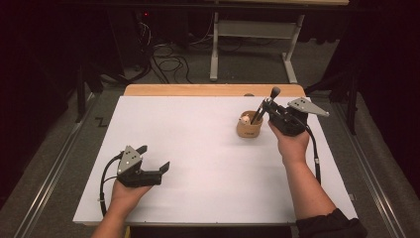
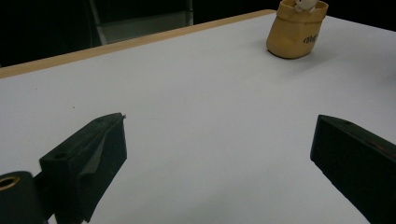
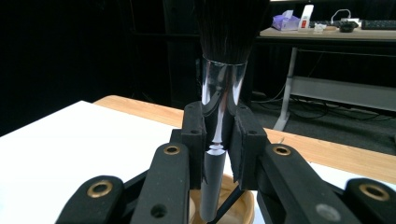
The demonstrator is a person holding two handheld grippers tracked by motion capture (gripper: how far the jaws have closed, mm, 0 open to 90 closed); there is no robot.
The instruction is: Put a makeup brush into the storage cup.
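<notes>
Item: makeup brush (image 3: 219, 93), clamped between the two black jaws of the right gripper (image 1: 271, 108), which pinch it at the lower end of its ferrule; the bristle head stands above the jaws and the handle runs down below them into the holder (image 1: 248, 127), over the far right part of the table (image 1: 198, 148). Brush: dark, dense, soft-looking bristles; polished chrome ferrule, cylindrical and mirror-bright; matt grey handle. A second thin dark stick leans inside the holder beside it. Holder: small tan pot with a rounded, pouch-like body, smooth finish, dark lettering on its side, a small white figure at its rim. Table: flat matt white top with a light wooden edge along the far side. Left gripper (image 1: 156, 157): jaws spread wide with nothing between them, resting low at the near left, well apart from the holder.
</notes>
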